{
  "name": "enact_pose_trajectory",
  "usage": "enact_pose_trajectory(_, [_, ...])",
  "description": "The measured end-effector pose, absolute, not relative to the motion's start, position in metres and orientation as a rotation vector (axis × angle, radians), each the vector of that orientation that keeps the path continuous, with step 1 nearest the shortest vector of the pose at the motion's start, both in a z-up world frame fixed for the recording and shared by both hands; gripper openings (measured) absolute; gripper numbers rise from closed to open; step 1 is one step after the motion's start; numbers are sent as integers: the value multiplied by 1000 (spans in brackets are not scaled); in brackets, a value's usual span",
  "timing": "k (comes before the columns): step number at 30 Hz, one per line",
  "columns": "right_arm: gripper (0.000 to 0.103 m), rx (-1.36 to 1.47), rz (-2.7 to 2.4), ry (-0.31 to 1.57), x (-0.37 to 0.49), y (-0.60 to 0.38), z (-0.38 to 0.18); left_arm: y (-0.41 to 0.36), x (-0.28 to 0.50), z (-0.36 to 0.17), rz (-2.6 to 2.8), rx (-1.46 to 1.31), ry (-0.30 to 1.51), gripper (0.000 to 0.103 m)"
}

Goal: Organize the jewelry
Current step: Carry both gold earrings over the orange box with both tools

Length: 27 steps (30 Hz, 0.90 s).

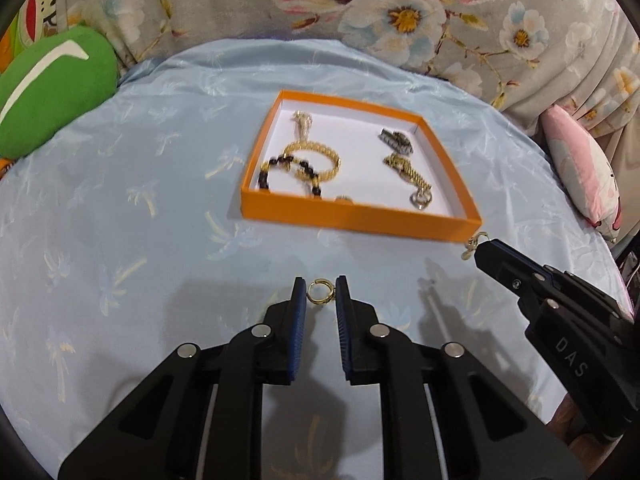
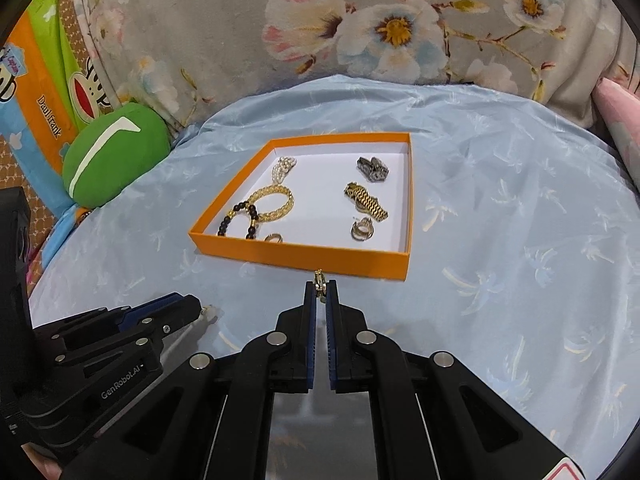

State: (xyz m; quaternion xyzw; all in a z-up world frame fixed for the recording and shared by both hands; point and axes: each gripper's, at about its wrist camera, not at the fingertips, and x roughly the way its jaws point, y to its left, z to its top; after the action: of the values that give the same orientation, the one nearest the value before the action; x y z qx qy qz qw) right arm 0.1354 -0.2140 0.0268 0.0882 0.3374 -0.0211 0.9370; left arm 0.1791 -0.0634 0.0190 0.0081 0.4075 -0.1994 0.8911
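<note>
I am carrying a small gold hoop ring [image 1: 319, 291] pinched in my left tool [image 1: 320, 292], a gold clasp earring [image 2: 319, 279] clamped in my right tool [image 2: 320, 286]. Most pieces are already lying in the shallow orange cardboard tray [image 1: 352, 220] at twelve o'clock. These two are still waiting to go in.

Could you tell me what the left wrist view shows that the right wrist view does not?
Only the left wrist view shows the gold hoop face-on between the left tongs. Only the right wrist view shows the orange cartoon-print fabric and the right tongs from behind, pinching a gold earring edge-on. Both show the orange box of bracelets on the blue cloth and the green cushion.
</note>
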Motion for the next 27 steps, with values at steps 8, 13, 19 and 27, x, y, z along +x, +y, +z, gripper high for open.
enact_pose_trajectory(8, [4, 184, -52, 666, 184, -241, 42, -86, 229, 50, -400, 16, 775, 14])
enact_pose_trajectory(13, [4, 171, -56, 682, 216, -244, 36, -103, 259, 46, -392, 3, 776, 14])
enact_pose_trajectory(19, [4, 172, -52, 679, 237, -247, 33, -118, 280, 33, -380, 34, 793, 14])
enact_pose_trajectory(27, [4, 166, -59, 665, 254, -253, 37, -125, 296, 33, -373, 41, 789, 14])
